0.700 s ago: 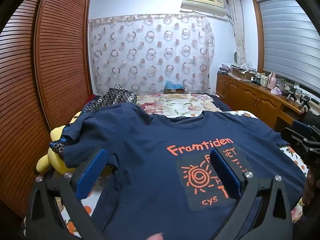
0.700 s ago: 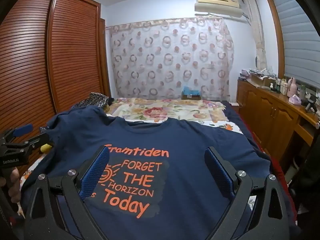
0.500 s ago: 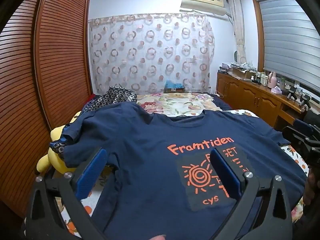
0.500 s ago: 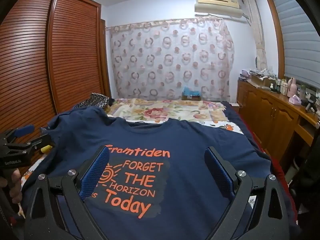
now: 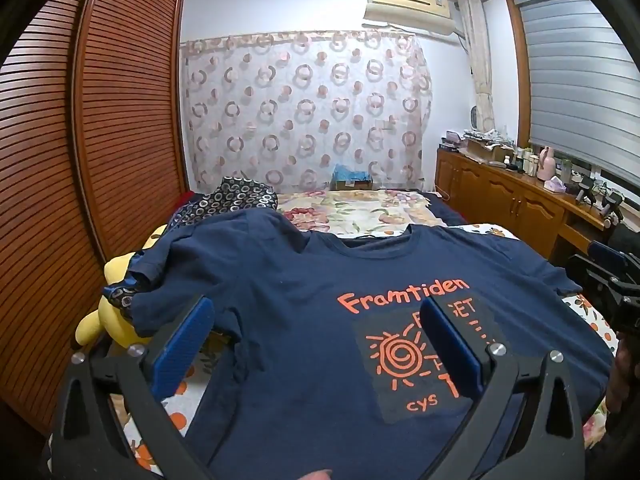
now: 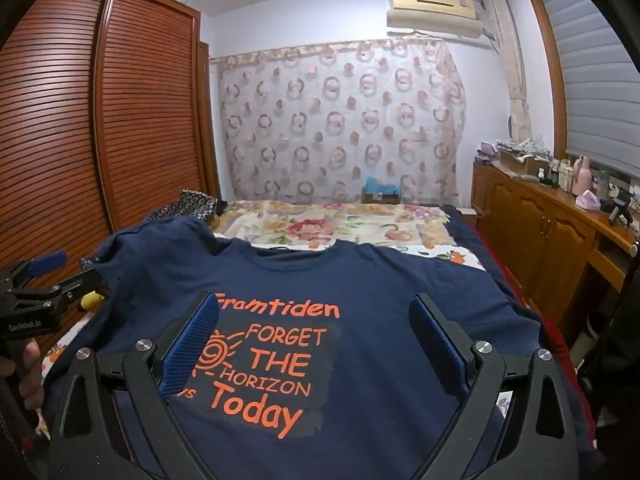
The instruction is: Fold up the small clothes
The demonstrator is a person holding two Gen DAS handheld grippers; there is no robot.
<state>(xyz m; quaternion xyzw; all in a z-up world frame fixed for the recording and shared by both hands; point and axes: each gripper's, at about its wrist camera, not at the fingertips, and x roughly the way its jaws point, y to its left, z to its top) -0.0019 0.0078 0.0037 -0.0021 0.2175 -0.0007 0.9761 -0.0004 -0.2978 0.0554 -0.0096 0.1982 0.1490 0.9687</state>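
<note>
Left wrist view: navy T-shirt point(image 5: 304, 320) spread flat on floral bedspread point(image 5: 360, 216), print up, collar toward curtain point(image 5: 304, 112). Left gripper point(image 5: 320, 344) above shirt's near half, jaws wide, nothing between. Yellow plush toy point(image 5: 116, 320) beside shirt's left sleeve.

Right wrist view: right gripper point(image 6: 316, 344) over shirt's orange print, jaws wide, empty. Wardrobe point(image 6: 80, 140) left of shirt.
</note>
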